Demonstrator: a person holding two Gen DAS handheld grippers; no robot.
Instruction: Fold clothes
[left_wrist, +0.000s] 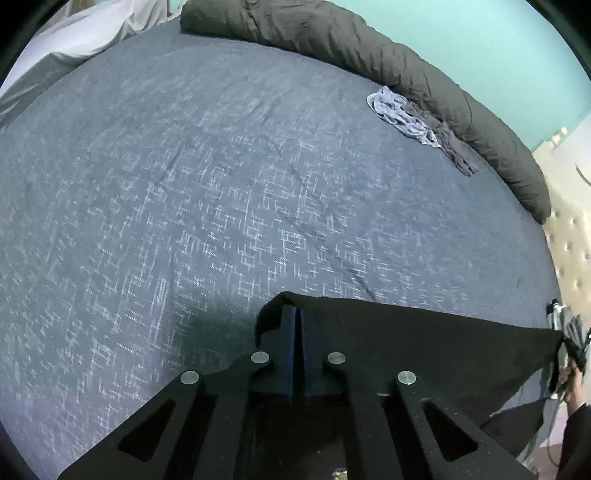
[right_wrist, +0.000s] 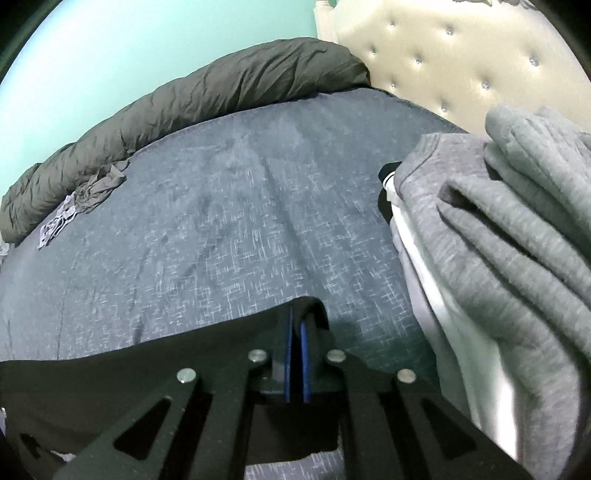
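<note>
A black garment (left_wrist: 406, 350) hangs stretched between my two grippers above the bed. In the left wrist view my left gripper (left_wrist: 297, 312) is shut on its left top corner, and the cloth folds over the fingertips. The taut top edge runs right to the far corner (left_wrist: 556, 338), where the other gripper and a hand show at the frame's edge. In the right wrist view my right gripper (right_wrist: 295, 315) is shut on the right top corner of the black garment (right_wrist: 129, 376), which spreads away to the left and hides the bed below it.
The bed (left_wrist: 221, 184) has a blue-grey patterned sheet. A rolled dark grey duvet (left_wrist: 424, 74) lies along its far edge, with small crumpled garments (left_wrist: 410, 114) beside it. A pile of grey and white clothes (right_wrist: 498, 229) sits at the right by the tufted headboard (right_wrist: 443, 55).
</note>
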